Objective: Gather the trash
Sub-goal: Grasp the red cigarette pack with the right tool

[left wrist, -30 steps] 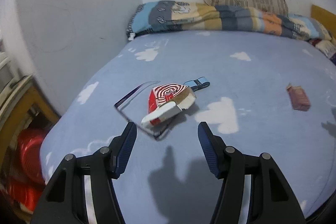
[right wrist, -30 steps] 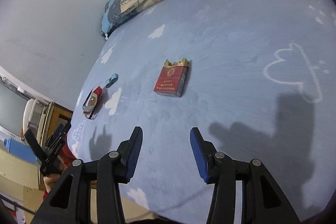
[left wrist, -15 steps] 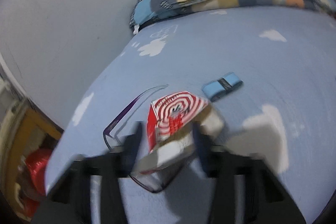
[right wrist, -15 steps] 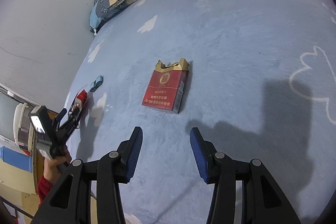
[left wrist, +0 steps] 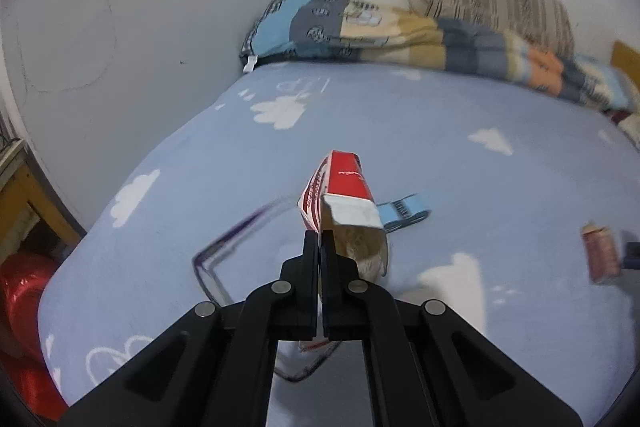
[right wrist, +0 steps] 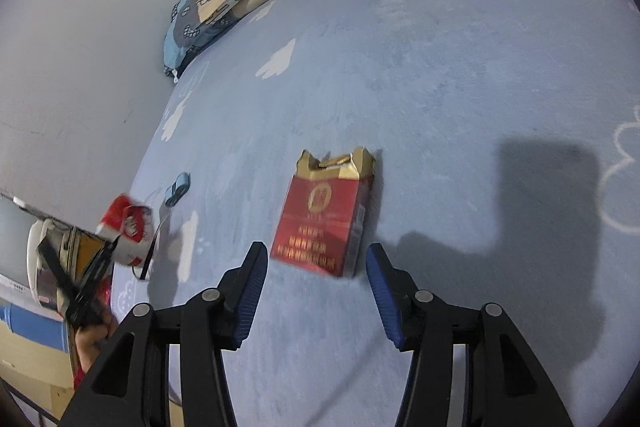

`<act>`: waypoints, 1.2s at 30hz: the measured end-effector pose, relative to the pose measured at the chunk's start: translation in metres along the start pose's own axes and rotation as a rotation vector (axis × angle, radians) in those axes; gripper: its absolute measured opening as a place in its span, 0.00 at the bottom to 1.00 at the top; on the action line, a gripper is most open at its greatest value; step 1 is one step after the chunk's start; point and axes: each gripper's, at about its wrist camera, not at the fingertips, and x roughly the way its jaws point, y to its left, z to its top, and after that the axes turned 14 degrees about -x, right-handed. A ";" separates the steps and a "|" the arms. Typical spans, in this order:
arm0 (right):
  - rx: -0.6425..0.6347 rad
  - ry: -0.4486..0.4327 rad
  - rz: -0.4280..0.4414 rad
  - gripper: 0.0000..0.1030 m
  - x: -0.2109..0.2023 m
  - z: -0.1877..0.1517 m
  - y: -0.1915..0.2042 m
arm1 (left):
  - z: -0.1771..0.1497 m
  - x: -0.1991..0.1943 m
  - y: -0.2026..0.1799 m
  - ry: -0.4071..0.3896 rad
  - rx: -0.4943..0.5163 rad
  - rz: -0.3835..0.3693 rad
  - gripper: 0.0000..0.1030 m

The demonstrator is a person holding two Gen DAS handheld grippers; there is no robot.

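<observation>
Pinching the red-and-white carton by its edge, left gripper has its fingers pressed together. Right gripper is spread and opening, red cigarette pack just ahead, untouched.

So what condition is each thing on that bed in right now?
Left gripper: shut on the red-and-white carton's flap.
Red-and-white paper carton: torn open, lifted.
Right gripper: opening, nothing between its jaws.
Red cigarette pack: top ripped open, lying flat.
Small blue wrapper: lying flat.
</observation>
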 end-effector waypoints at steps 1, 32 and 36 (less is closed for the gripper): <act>0.006 0.000 -0.004 0.53 0.004 0.002 -0.001 | 0.002 -0.004 -0.001 -0.004 -0.014 -0.023 0.00; -0.121 0.026 -0.220 0.73 0.045 0.019 0.041 | -0.040 -0.080 -0.066 -0.033 -0.086 -0.357 0.00; -0.160 0.108 -0.343 0.72 0.079 0.025 0.054 | -0.042 -0.082 -0.055 -0.034 -0.099 -0.347 0.00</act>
